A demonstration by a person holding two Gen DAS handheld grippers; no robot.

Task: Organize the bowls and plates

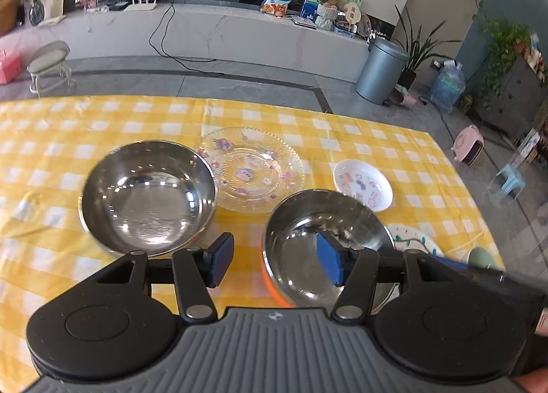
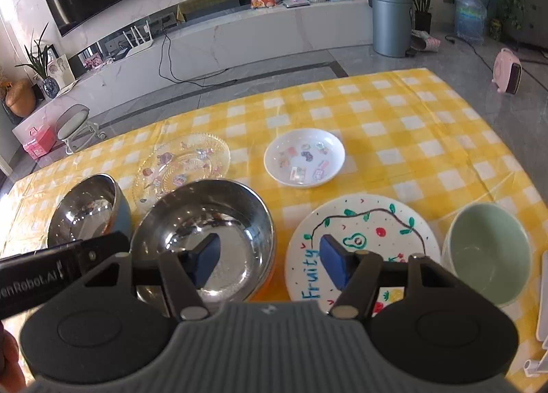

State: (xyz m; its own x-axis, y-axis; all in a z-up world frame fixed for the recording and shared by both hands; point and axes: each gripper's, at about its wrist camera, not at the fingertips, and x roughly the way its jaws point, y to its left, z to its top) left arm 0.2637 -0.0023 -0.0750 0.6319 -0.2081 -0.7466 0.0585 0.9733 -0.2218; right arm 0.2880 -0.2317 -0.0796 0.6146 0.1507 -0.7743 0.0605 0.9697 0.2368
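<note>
On the yellow checked tablecloth (image 1: 102, 119) stand two steel bowls. The orange-sided one (image 1: 308, 245) (image 2: 219, 221) lies under both grippers. The blue-sided one (image 1: 147, 194) (image 2: 82, 211) stands to its left. A clear glass plate (image 1: 253, 170) (image 2: 185, 163) lies behind them. A small white dish (image 1: 363, 184) (image 2: 304, 156), a "Fruity" plate (image 2: 363, 235) and a green bowl (image 2: 486, 252) lie to the right. My left gripper (image 1: 275, 261) is open, its right finger inside the orange bowl's rim. My right gripper (image 2: 270, 261) is open, straddling that bowl's right rim.
The table's far edge drops to a grey floor with a stool (image 1: 51, 64), a bin (image 1: 380, 71) and a pink heater (image 2: 507, 71). A white rack edge (image 2: 543, 307) shows at the far right. The right gripper's body (image 1: 479, 273) crosses the left wrist view.
</note>
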